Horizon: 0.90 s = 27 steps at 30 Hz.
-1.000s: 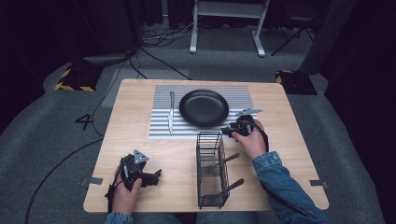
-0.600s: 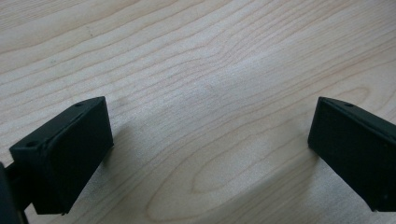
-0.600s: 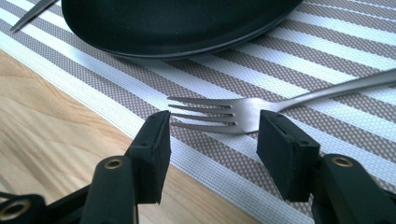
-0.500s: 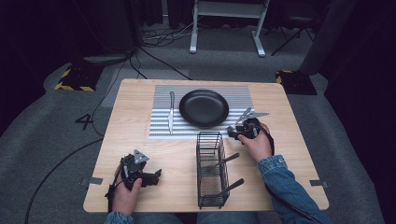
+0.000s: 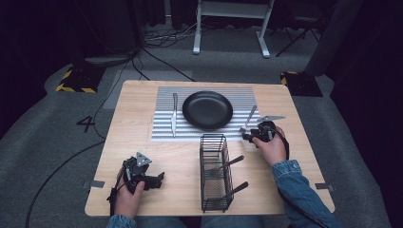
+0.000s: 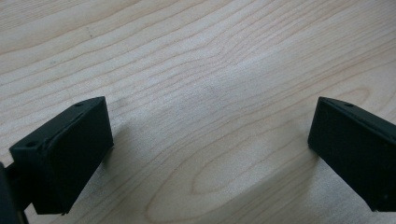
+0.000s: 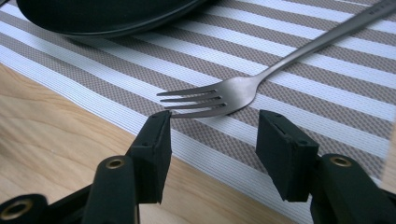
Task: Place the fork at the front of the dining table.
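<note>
In the high view the person's right hand (image 5: 271, 145) reaches up from the lower right of the frame in a blue denim sleeve (image 5: 297, 187), knuckles up, carrying the right gripper (image 5: 247, 136) to the right edge of the striped placemat (image 5: 164, 133), its grey three-cornered plate pointing right. The right gripper view shows its two black jaws released and standing wide, empty, their tips just short of the fork (image 7: 233, 93), whose tines lie between and a little beyond them without touching either pad; the left jaw tip sits just beside the lowest tine. The fork is bare brushed metal, slim, lying flat on the placemat with its handle running to the upper right of that frame; faint markings near the handle's end are too small to read. In the high view it lies at a slant just right of the black plate (image 5: 207, 110), a round, shallow, matt dish at the mat's centre. The placemat is a woven mesh of grey and white stripes on a pale wood-grain table (image 5: 142, 156). A table knife (image 5: 174, 114) lies on the mat's left part. The left hand (image 5: 127, 197) rests at the lower left of the table, holding the left gripper (image 5: 159, 178) low, jaws pointing right; the left gripper view shows them spread wide and empty over bare wood. A black wire basket (image 5: 214, 173), tall and rectangular, stands at lower centre with dark-handled utensils inside. On the grey floor at the left a "4" (image 5: 87, 124) is marked.
</note>
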### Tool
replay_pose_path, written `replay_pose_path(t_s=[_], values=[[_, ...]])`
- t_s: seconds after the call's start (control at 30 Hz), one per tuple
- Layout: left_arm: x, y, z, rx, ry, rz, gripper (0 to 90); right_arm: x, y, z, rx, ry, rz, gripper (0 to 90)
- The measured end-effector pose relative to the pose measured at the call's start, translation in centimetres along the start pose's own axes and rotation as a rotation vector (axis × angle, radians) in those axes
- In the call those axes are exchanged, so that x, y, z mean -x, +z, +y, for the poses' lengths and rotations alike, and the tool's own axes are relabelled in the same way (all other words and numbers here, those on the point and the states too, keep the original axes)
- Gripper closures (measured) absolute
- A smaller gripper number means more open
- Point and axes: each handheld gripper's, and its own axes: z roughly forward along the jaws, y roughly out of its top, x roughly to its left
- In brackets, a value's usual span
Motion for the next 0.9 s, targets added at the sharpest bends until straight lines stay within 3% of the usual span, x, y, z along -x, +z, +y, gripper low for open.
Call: replay_pose_path(t_s=[0.2,0.33,0.4,0.67,0.9], values=[[0.0,0.0,0.0,0.000,0.000,0.000,0.0,1.4,-1.2,-0.7,-0.004,0.031,-0.023,46.1],[0.0,0.0,0.0,0.000,-0.001,0.000,0.0,1.7,-1.9,-0.2,0.032,0.063,0.021,46.2],[0.0,0.0,0.0,0.000,-0.001,0.000,0.0,1.7,-2.0,0.4,0.044,0.060,0.014,46.1],[0.0,0.0,0.0,0.000,-0.001,0.000,0.0,2.3,-0.7,2.0,0.059,0.057,-0.031,46.2],[0.0,0.0,0.0,0.000,-0.001,0.000,0.1,3.1,1.6,2.8,0.038,0.061,-0.088,46.8]])
